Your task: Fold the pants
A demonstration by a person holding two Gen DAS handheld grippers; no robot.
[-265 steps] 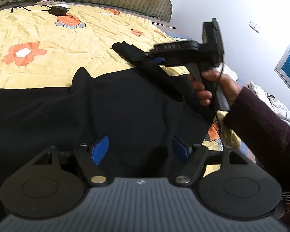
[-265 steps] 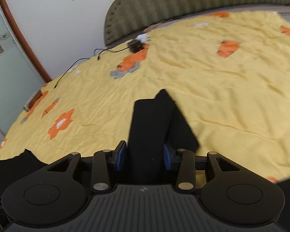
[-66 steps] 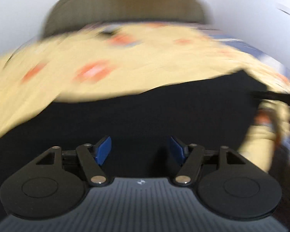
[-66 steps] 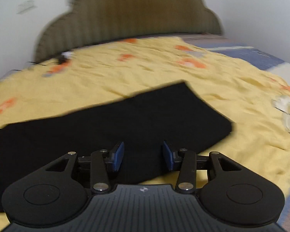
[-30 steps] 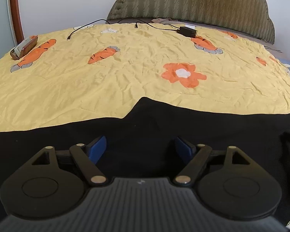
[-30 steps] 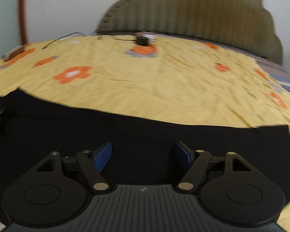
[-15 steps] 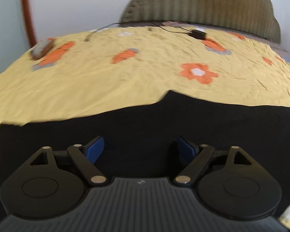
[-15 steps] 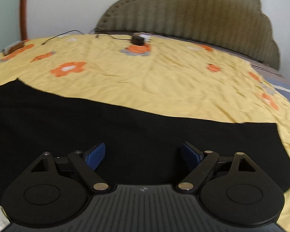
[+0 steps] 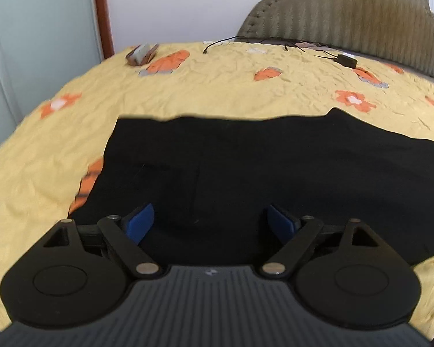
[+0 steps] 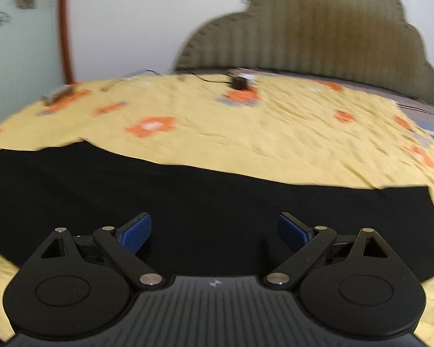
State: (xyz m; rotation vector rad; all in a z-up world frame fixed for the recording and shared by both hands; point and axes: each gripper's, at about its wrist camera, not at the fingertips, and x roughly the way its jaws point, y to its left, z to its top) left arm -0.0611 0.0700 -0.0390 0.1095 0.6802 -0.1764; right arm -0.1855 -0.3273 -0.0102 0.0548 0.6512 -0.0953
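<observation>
The black pants [image 9: 260,167] lie flat in a long strip across the yellow bedspread [image 9: 217,86]. In the left wrist view their left end with a straight edge is in sight. My left gripper [image 9: 209,221] is open and empty just above that end. In the right wrist view the pants [image 10: 202,202] stretch across the frame, with their right end near the right side. My right gripper [image 10: 214,234] is open and empty above the cloth near that end.
A black charger with cables [image 9: 345,59] and a brown case [image 9: 140,53] lie at the far side of the bed. The green padded headboard [image 9: 361,17] stands behind. A door with a wooden frame [image 9: 101,14] is at the far left.
My left gripper has swung left, bringing the pants' left end into sight. My right gripper has shifted slightly over the right end. Both stay open.
</observation>
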